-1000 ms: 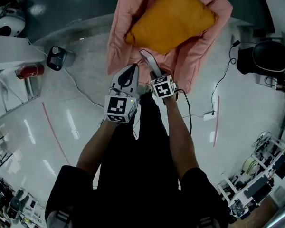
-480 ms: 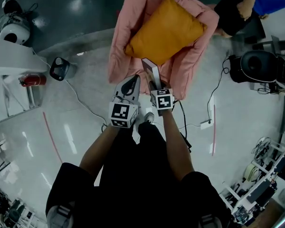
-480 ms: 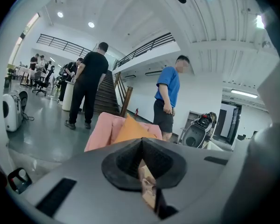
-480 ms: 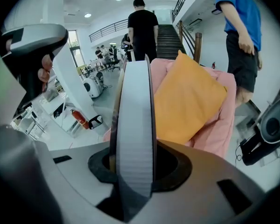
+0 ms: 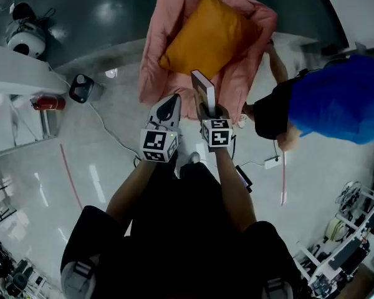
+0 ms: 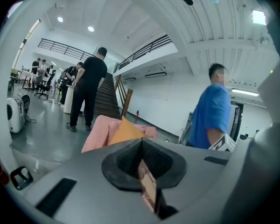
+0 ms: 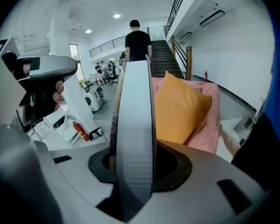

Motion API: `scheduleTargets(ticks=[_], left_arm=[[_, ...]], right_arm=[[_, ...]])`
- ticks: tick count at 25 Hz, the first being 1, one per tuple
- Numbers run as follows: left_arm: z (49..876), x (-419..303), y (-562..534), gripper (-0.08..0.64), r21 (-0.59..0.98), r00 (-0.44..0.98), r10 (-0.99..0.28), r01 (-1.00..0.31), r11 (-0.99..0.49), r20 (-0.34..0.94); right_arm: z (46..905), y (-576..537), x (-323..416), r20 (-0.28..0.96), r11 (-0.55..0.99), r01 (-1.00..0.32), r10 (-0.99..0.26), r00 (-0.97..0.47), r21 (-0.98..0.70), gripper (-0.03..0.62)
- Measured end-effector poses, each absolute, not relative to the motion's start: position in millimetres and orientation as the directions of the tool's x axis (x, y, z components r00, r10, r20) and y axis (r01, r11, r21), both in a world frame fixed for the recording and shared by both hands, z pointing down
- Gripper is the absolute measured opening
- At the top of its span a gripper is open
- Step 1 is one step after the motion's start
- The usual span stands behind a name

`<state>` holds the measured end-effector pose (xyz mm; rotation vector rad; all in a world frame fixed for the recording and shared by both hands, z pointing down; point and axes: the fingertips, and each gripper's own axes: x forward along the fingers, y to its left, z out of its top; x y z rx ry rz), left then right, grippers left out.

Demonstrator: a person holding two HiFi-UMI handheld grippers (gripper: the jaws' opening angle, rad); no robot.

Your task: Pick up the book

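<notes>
Book (image 5: 203,87) upright, clamped in right hand-held gripper (image 5: 209,109); left hand-held gripper (image 5: 171,101) jaws together, empty.

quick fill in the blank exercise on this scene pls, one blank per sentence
The right claw is shut on a ____.
The cushion lying on the pink seat is ____ in colour.
The left claw holds ____.
The passer-by beside the seat wears a ____ shirt.
Missing words: book; orange; nothing; blue.
</notes>
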<state>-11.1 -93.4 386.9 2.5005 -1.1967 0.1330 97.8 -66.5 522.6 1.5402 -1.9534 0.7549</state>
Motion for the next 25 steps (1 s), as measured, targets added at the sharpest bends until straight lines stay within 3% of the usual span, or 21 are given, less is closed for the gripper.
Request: scheduleTargets(ticks=[18,25], left_arm=[[346.8,47.9,2.3,0.008,0.227,0.653,-0.728,-0.756,-0.613,0.208],[323.2,46.1,32.1,0.008,0.182,0.652,-0.740,-0.758,-0.627,0.166]], right_arm=[[440.3,17.0,153.8,0.546,0.157,-0.979,-0.813,-0.201,-0.127,0.133],[394.0,54.2,155.0,0.414,0.152,-0.983,-0.892,-0.181,-0.101,0.133]])
